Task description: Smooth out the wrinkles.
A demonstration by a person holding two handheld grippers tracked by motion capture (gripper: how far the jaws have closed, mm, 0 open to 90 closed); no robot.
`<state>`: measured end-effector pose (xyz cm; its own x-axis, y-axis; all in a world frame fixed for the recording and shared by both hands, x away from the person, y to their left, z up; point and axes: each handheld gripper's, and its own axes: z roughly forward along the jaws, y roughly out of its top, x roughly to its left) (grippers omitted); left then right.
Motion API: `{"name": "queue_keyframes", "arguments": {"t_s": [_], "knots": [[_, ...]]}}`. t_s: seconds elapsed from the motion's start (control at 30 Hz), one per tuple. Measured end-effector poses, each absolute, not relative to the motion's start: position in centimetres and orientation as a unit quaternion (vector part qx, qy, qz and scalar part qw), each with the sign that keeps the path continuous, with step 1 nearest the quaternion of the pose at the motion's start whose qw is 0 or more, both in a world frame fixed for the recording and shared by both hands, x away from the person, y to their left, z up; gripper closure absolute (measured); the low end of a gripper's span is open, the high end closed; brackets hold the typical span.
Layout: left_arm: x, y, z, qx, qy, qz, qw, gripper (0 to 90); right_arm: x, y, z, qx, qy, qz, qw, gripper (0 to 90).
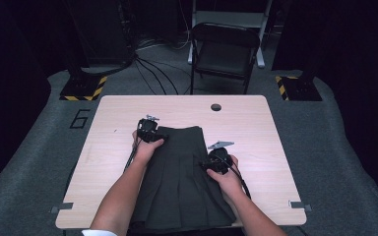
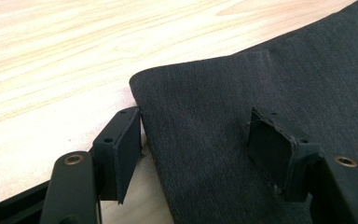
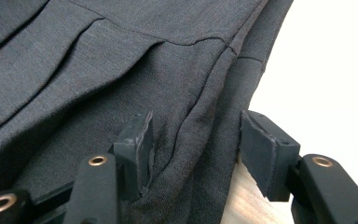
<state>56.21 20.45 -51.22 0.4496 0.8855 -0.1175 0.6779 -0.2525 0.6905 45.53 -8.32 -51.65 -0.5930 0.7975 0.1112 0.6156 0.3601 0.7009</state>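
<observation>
Both claws are down on the dark pleated skirt (image 1: 179,177), which lies flat on the desk (image 1: 108,147) with its hem at the near edge and its waistband pointing away from the person. The right claw (image 1: 215,162) sits at the skirt's right side seam, jaws parted, with a raised fold of cloth between them (image 3: 200,140); the pads look just short of pressing, so I read it as poised to pinch, not gripping. Further up, the left claw (image 1: 150,132) hovers at the skirt's far left waistband corner, jaws spread wide, one pad (image 2: 128,149) off the cloth over bare wood, the other above the fabric. So the step looks like taking hold of two edges, likely to fold or lift the skirt. Next, each claw needs to sink a little and close on its edge, catching all layers, not just the top one. Nothing blocks the way on the desk. Beyond the skirt there's a round cable hole (image 1: 216,107), then a folding chair (image 1: 224,49) and floor cables (image 1: 152,69), well apart.
</observation>
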Motion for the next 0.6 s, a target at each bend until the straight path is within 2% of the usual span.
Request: {"name": "queue_keyframes", "arguments": {"t_s": [0.6], "knots": [[56.71, 20.39, -51.49, 0.769, 0.511, 0.151, 0.353, 34.6, 45.46, -8.34, -51.70, 0.435, 0.813, 0.366, 0.124, 44.7]]}}
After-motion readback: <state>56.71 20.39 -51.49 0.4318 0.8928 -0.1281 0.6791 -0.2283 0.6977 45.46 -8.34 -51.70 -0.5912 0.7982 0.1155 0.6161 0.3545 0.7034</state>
